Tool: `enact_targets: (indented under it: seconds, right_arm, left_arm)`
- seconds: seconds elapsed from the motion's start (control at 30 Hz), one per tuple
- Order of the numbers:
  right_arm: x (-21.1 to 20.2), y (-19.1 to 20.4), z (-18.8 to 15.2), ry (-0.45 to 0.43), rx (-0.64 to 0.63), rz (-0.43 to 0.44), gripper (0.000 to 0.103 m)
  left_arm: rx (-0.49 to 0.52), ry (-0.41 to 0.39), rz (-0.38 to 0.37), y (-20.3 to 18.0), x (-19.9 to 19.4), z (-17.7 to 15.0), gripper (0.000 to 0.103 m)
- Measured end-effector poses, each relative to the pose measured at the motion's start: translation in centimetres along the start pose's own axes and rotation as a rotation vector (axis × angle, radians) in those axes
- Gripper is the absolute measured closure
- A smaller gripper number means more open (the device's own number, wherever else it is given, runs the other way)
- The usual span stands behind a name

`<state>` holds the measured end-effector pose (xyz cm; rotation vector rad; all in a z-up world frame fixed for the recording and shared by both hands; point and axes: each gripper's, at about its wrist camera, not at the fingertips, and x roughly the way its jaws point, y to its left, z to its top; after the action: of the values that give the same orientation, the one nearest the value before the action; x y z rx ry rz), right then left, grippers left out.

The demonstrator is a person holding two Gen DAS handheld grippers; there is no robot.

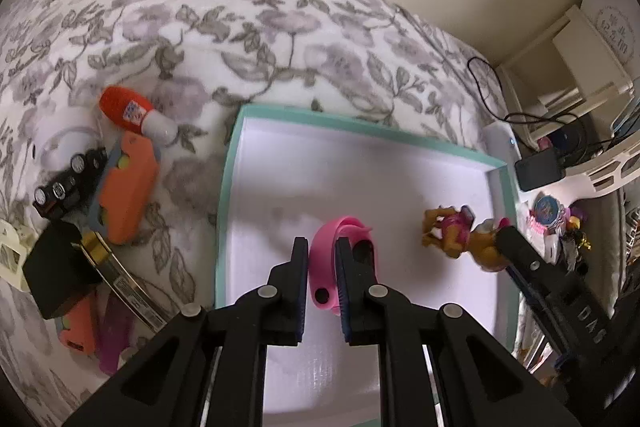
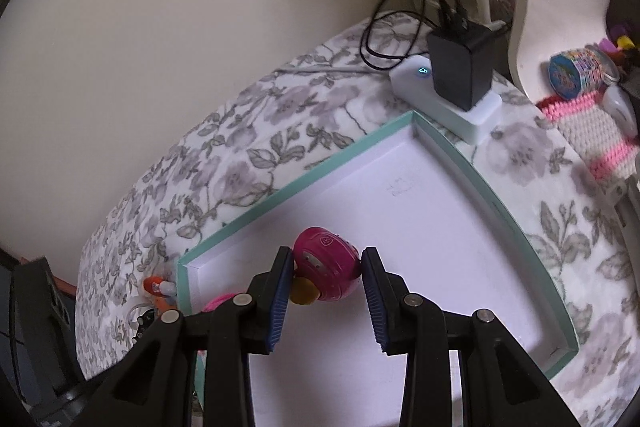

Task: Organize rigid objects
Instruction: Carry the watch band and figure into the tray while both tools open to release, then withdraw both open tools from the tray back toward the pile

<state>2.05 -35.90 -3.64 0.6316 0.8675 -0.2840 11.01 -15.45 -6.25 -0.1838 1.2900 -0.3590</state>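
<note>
A shallow white tray with a teal rim [image 1: 228, 187] lies on the floral blanket. My left gripper [image 1: 322, 259] hangs over the tray's near part, shut on the strap of a pink wristband [image 1: 360, 231], which stands up between the pads. In the right wrist view my right gripper [image 2: 328, 287] is shut on a toy dog figure [image 2: 326, 263], the pads pressing its magenta helmet from both sides above the tray floor [image 2: 420, 227]. The left wrist view shows the same brown and pink figure [image 1: 452, 231] near the tray's right wall, with one right finger [image 1: 520, 255] beside it.
Left of the tray lie an orange toy [image 1: 128, 187], a red and white bottle [image 1: 136, 113], black capacitors [image 1: 68, 183], a black box [image 1: 56, 267] and a tin [image 1: 120, 283]. A white power bank [image 2: 444, 99] with a black charger [image 2: 460, 63] and cable sits behind the tray's far corner.
</note>
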Motion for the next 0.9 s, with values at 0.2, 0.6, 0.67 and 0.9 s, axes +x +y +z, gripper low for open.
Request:
enact_targets:
  seconds: [0.2,0.6,0.67,0.9]
  right_arm:
    - [-0.2,-0.7,0.0,0.005,0.021,-0.008,0.066]
    - [-0.4,-1.0,0.0,0.013,0.013,-0.053,0.064]
    - [-0.4,-1.0,0.0,0.013,0.001,-0.069,0.064]
    - [-0.3,-0.8,-0.4,0.021,-0.045,-0.126,0.045]
  left_arm:
    - [0.019,0.019,0.008,0.2,0.5,-0.7,0.09]
    - [0.014,0.001,0.005,0.3,-0.1,-0.8,0.038]
    - [0.009,-0.007,0.003,0.5,-0.3,-0.7,0.036]
    - [-0.023,-0.053,0.006,1.5,-1.5,-0.6,0.024]
